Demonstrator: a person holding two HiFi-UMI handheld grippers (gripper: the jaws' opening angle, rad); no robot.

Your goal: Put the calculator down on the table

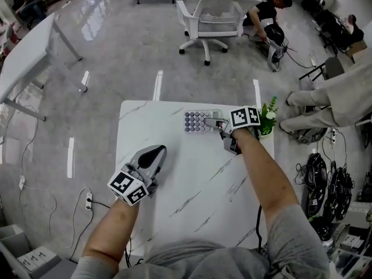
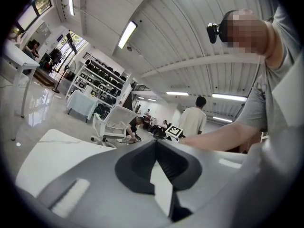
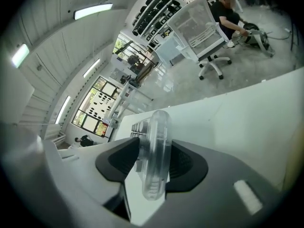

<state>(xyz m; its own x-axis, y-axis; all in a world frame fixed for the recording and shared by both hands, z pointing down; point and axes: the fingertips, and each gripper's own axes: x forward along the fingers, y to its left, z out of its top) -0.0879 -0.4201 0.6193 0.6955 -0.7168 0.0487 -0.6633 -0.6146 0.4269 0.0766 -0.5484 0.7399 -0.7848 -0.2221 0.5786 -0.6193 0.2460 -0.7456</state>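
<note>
Clear-cased, grey-keyed calculator [image 1: 197, 121] lay flat near white marble desk's [image 1: 174, 179] far edge, long axis running left from right claw [image 1: 218, 124], pads slack around its end. Left claw [image 1: 157, 152] clenched, empty.

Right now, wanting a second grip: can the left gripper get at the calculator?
Probably yes: only bare table lies between the left gripper and the calculator, and the right gripper occupies just its right end.
</note>
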